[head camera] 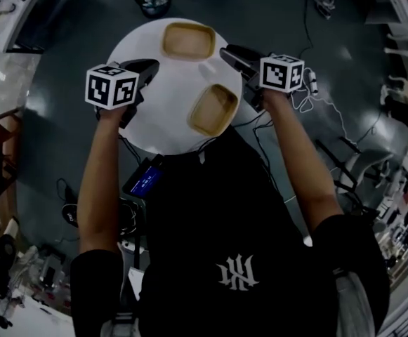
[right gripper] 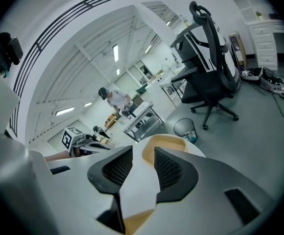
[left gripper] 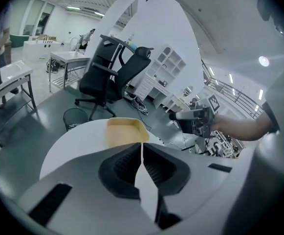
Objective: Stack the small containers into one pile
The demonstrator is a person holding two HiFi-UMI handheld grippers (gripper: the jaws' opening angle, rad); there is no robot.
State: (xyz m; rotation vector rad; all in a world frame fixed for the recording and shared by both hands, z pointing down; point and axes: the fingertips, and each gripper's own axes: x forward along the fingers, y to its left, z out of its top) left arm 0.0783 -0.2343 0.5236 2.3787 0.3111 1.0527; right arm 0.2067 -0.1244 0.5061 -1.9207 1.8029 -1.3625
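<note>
Our left gripper (head camera: 146, 67) has its jaws closed on nothing. On the counter (head camera: 163, 111), the far container (head camera: 188, 41) and near container (head camera: 213, 109) lie apart. Our right gripper (head camera: 229, 52) has empty jaws standing apart. The containers look light and stiff, so we'd pinch a rim.
</note>
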